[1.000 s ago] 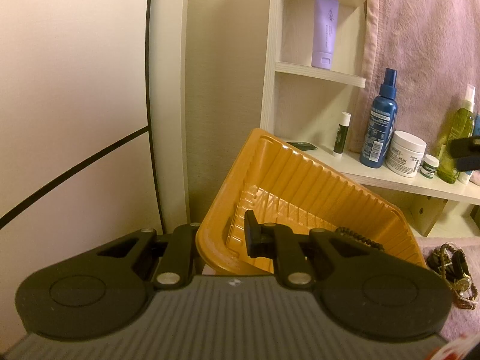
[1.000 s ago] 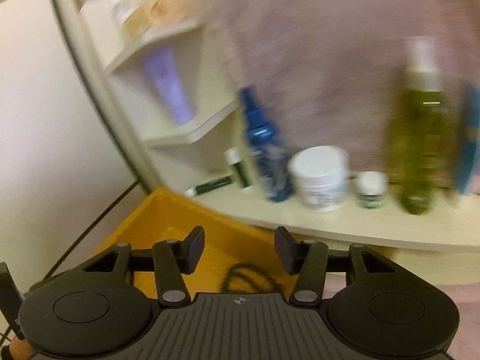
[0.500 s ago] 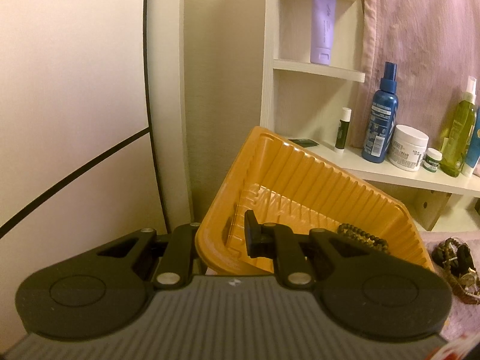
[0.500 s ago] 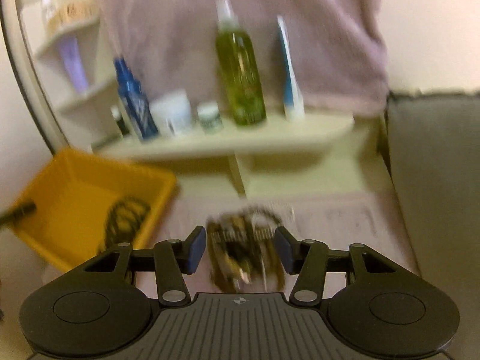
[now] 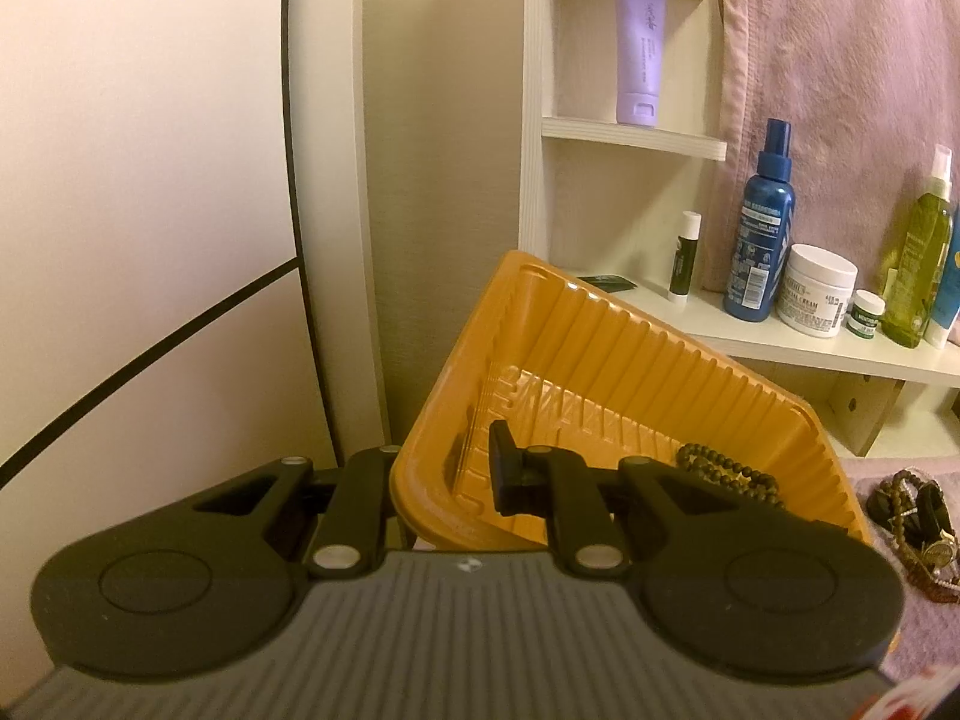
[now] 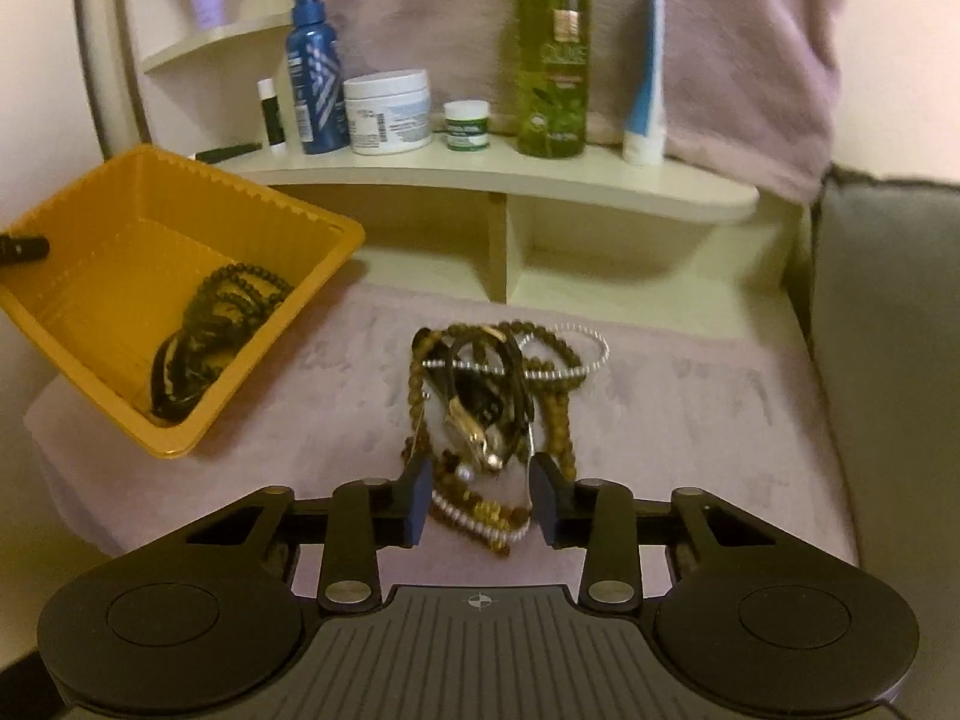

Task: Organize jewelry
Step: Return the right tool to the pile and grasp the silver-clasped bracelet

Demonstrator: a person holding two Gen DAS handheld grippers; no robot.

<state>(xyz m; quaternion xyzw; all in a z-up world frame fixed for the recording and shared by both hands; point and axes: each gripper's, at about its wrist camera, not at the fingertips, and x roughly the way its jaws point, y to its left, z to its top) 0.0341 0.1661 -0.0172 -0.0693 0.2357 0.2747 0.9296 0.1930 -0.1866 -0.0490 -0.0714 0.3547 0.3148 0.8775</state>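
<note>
Left tool (image 5: 444,480) is clamped on the near rim of the yellow tray (image 5: 600,354), one finger outside the wall and the other inside, and holds the tray tilted with its far left corner raised. Inside the tray a dark bead bracelet (image 5: 726,471) lies against the low right side; in the right wrist view the same dark strands (image 6: 216,336) sit in the tray's near right corner.

Right tool (image 6: 480,498) points down at the jewelry pile (image 6: 498,396), its jaws closing at a middling width. The near end of the pile, a loop of white and brown beads, lies between the two fingers, but the pads are not yet pressing on it. The pile is a tangle of brown bead strands, a white bead bracelet and a gold-toned watch, and it rests on the pink cloth (image 6: 690,408) that covers the surface, just right of the tray and apart from it.

Beyond, a pale shelf (image 6: 480,171) carries a blue spray bottle (image 6: 315,78), a white cream jar (image 6: 389,111), a small green-labelled pot (image 6: 467,126), a green bottle (image 6: 552,54) and a blue-and-white tube (image 6: 645,78).
</note>
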